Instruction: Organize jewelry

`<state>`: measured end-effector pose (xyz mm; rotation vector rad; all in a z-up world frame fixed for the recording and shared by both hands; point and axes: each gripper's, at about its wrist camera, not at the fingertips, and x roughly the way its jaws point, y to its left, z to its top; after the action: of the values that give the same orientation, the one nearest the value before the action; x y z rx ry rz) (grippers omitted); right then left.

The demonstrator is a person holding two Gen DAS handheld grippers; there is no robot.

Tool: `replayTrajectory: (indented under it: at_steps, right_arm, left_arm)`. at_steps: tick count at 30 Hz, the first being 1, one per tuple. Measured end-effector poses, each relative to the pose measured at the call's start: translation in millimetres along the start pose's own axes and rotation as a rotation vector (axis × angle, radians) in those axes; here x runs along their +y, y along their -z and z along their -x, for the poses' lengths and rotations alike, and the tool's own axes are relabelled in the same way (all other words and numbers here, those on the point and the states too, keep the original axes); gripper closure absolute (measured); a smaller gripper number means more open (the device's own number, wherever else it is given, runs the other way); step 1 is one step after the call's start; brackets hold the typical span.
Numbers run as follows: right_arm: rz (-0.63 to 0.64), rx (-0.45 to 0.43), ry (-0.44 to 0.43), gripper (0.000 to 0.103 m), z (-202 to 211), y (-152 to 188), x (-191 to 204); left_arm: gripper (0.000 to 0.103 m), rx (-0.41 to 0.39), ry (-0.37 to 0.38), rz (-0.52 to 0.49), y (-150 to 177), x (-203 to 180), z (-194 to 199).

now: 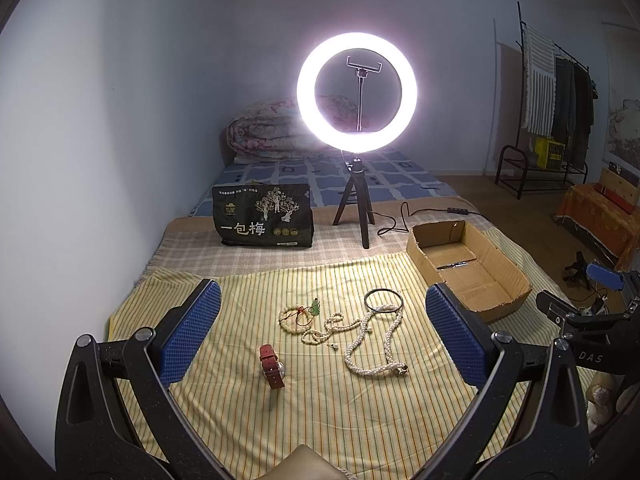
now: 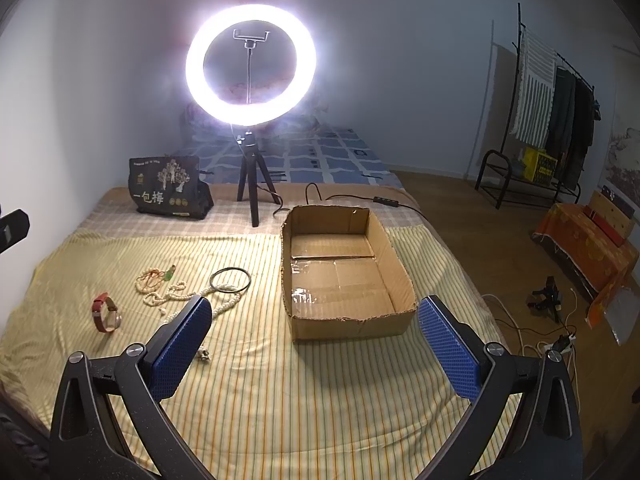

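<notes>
Jewelry lies on a yellow striped cloth [image 1: 320, 400]: a red-strap watch [image 1: 272, 365], a thick pearl necklace [image 1: 380, 344], a dark bangle [image 1: 383, 300], a bead bracelet with red cord and green pendant [image 1: 298, 317], and a small earring [image 1: 333, 346]. An open empty cardboard box [image 1: 466, 268] stands to their right. My left gripper [image 1: 322, 316] is open above the jewelry, holding nothing. My right gripper [image 2: 314, 330] is open in front of the box [image 2: 344, 276], empty. The watch [image 2: 106, 312] and bangle [image 2: 230, 280] show left in the right wrist view.
A lit ring light on a tripod [image 1: 357, 88] and a black snack bag [image 1: 264, 220] stand behind the cloth on the bed. A cable [image 1: 400, 220] runs by the box. A clothes rack [image 1: 556, 100] and orange-covered furniture [image 2: 588, 244] stand at right.
</notes>
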<state>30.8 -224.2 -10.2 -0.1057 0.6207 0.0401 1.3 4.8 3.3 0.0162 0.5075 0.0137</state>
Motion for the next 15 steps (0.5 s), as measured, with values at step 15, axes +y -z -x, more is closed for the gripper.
replayTrajectory:
  at_steps: [15]
  right_arm:
    - [-0.001,0.002,0.000,0.001,-1.8,0.1,0.0]
  left_arm:
    - [0.000,-0.002,0.000,0.001,1.2,0.3,0.2]
